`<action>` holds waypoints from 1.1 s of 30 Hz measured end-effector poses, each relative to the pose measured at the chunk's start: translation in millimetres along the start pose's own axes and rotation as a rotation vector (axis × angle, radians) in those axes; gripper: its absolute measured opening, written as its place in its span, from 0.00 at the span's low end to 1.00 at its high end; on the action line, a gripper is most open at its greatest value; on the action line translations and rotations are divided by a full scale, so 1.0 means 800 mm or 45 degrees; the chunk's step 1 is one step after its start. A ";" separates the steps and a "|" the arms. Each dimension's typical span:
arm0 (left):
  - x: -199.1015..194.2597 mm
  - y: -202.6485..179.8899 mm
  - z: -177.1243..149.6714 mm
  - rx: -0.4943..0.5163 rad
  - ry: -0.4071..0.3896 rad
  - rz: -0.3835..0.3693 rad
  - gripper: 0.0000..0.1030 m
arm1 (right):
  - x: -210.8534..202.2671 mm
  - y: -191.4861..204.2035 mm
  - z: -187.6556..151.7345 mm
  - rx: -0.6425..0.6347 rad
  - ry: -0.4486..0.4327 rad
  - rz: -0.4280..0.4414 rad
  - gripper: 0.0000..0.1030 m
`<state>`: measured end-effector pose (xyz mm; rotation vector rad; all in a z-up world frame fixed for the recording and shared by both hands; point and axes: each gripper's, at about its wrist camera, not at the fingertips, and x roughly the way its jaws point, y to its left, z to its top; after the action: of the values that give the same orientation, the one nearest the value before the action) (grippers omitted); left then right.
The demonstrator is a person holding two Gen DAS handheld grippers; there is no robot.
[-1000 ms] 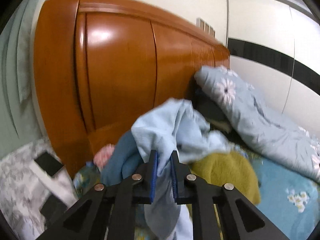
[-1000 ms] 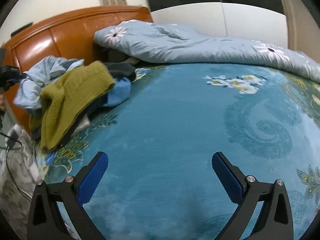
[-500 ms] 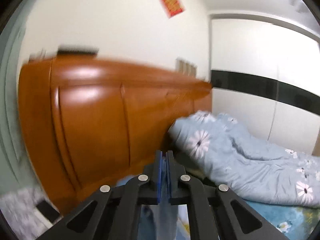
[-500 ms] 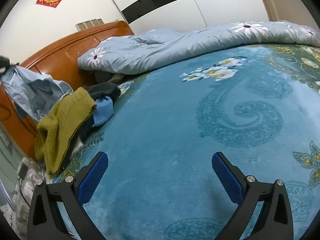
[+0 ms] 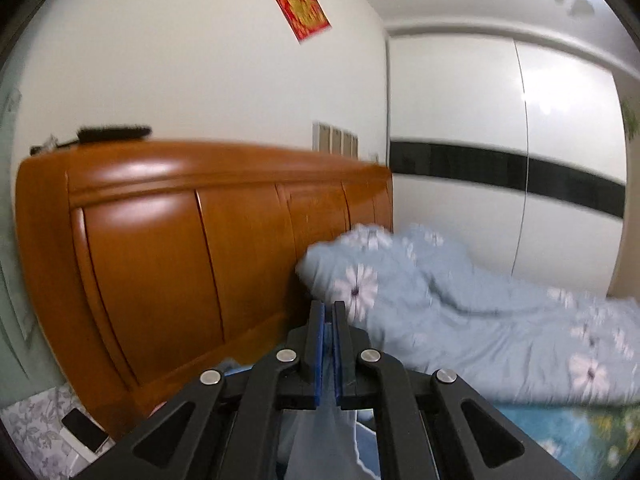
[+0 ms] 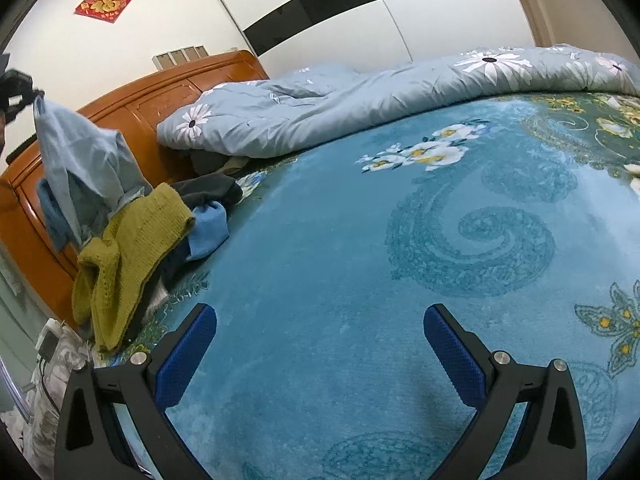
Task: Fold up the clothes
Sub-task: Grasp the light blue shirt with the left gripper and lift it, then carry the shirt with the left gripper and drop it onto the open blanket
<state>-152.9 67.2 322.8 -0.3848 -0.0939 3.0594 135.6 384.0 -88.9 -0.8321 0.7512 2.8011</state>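
Item: light blue garment (image 6: 76,160), lifted off the clothes pile (image 6: 136,240) at the head of the bed (image 6: 320,260), beside the wooden headboard (image 5: 180,248)

Location: hanging in the air from the left gripper (image 5: 327,344); its lower folds are trailing down to the pile, touching or just above the olive knit sweater (image 6: 132,248) (cannot tell which)

Risks, as judged:
- Slipping: the left fingers are pinching only a thin edge of cloth; the garment's own weight, or a quick swing, is likely to pull it free
- Snagging: the hanging hem is lying close against the sweater and the darker clothes (image 6: 208,192) beneath; carrying it off is liable to drag them across the bed or tip them toward the bedside, where a phone (image 5: 86,434) is lying
- Bunching: the garment is hanging crumpled from a single point, so laying it down this way is likely to leave it twisted rather than flat

Pose, left: raised high, pointing level toward the headboard and wall, fingers clenched on the cloth, which is dropping out of sight below them

Pose, right: right gripper (image 6: 320,344) hovering low over the bare blue bedspread, well apart from the pile, angled forward and down, fingers spread wide and grasping nothing

Also present: floral duvet (image 6: 380,100), heaped along the far side
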 end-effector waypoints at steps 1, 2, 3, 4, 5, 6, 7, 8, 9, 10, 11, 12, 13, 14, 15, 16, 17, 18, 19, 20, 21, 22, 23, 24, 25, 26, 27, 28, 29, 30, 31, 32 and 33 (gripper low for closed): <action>-0.009 0.002 0.014 -0.019 -0.031 0.000 0.04 | -0.001 -0.001 0.000 0.003 -0.002 0.003 1.00; -0.019 0.003 0.028 -0.018 -0.071 0.019 0.04 | -0.001 -0.002 0.001 0.007 -0.004 0.005 1.00; -0.030 0.005 0.043 -0.017 -0.111 0.037 0.04 | -0.001 -0.003 0.001 0.012 -0.002 0.006 1.00; -0.041 0.006 0.057 -0.016 -0.151 0.055 0.04 | -0.001 -0.004 0.001 0.018 0.000 0.006 1.00; -0.051 0.008 0.072 -0.014 -0.191 0.073 0.04 | 0.000 -0.005 0.001 0.024 0.002 0.008 1.00; -0.061 0.009 0.084 -0.018 -0.213 0.090 0.04 | -0.001 -0.006 0.002 0.029 0.003 0.012 1.00; -0.070 0.010 0.094 -0.023 -0.226 0.095 0.04 | -0.001 -0.006 0.002 0.032 0.002 0.015 1.00; -0.077 0.011 0.103 -0.012 -0.246 0.121 0.04 | -0.002 -0.006 0.002 0.031 0.000 0.017 1.00; -0.079 0.013 0.110 0.010 -0.257 0.183 0.04 | -0.002 -0.005 0.002 0.029 -0.001 0.017 1.00; -0.077 0.017 0.113 0.018 -0.250 0.235 0.04 | -0.003 -0.005 0.002 0.027 -0.003 0.018 1.00; -0.075 0.022 0.116 0.026 -0.242 0.286 0.04 | -0.004 -0.004 0.002 0.026 -0.006 0.019 1.00; -0.069 0.030 0.113 0.014 -0.223 0.307 0.04 | -0.005 -0.004 0.002 0.026 -0.009 0.019 1.00; -0.062 0.038 0.109 0.001 -0.203 0.329 0.04 | -0.007 -0.004 0.002 0.026 -0.014 0.022 1.00; -0.054 0.049 0.103 -0.014 -0.174 0.355 0.04 | -0.009 -0.005 0.002 0.028 -0.019 0.024 1.00; -0.048 0.057 0.096 -0.025 -0.149 0.388 0.04 | -0.010 -0.005 0.002 0.031 -0.024 0.025 1.00; -0.039 0.067 0.091 -0.036 -0.124 0.425 0.04 | -0.011 -0.006 0.001 0.033 -0.023 0.025 1.00; -0.031 0.077 0.085 -0.049 -0.107 0.454 0.04 | -0.010 -0.007 0.001 0.034 -0.018 0.021 1.00; -0.023 0.087 0.079 -0.063 -0.089 0.483 0.04 | -0.009 -0.008 0.000 0.035 -0.013 0.018 1.00; -0.020 0.096 0.076 -0.077 -0.082 0.504 0.04 | -0.009 -0.008 0.000 0.037 -0.011 0.015 1.00; -0.023 0.100 0.076 -0.078 -0.092 0.525 0.04 | -0.008 -0.009 0.000 0.041 -0.010 0.013 1.00; -0.025 0.105 0.075 -0.079 -0.102 0.546 0.04 | -0.007 -0.009 0.001 0.044 -0.010 0.012 1.00; -0.026 0.106 0.076 -0.072 -0.121 0.553 0.04 | -0.007 -0.009 0.001 0.045 -0.010 0.012 1.00; -0.031 0.104 0.076 -0.066 -0.131 0.530 0.04 | -0.005 -0.008 0.001 0.041 -0.007 0.012 1.00; -0.037 0.101 0.076 -0.060 -0.140 0.506 0.04 | -0.004 -0.007 0.001 0.036 -0.005 0.011 1.00; -0.042 0.099 0.076 -0.054 -0.150 0.483 0.04 | -0.003 -0.007 0.001 0.033 -0.003 0.010 1.00; -0.047 0.091 0.076 -0.039 -0.159 0.440 0.04 | -0.003 -0.006 0.000 0.029 0.000 0.007 1.00; -0.057 0.076 0.075 -0.020 -0.172 0.374 0.04 | -0.003 -0.005 0.000 0.026 0.002 0.003 1.00; -0.066 0.060 0.075 -0.001 -0.184 0.307 0.04 | -0.003 -0.005 -0.001 0.022 0.005 -0.001 1.00; -0.076 0.044 0.074 0.019 -0.196 0.241 0.04 | -0.003 -0.004 -0.001 0.019 0.008 -0.004 1.00; -0.086 0.029 0.073 0.038 -0.209 0.175 0.04 | -0.002 -0.004 -0.002 0.015 0.010 -0.008 1.00; -0.098 0.010 0.071 0.050 -0.225 0.081 0.04 | -0.003 -0.003 -0.002 0.014 0.011 -0.011 1.00; -0.115 -0.018 0.068 0.066 -0.236 -0.053 0.04 | -0.008 -0.004 0.000 0.024 0.002 -0.008 1.00; -0.127 -0.039 0.067 0.084 -0.238 -0.124 0.04 | -0.013 -0.004 0.001 0.032 -0.009 -0.004 1.00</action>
<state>-66.8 89.1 401.9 -0.0872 -0.0193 2.9847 144.9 387.9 -83.8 -0.8183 0.7816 2.7840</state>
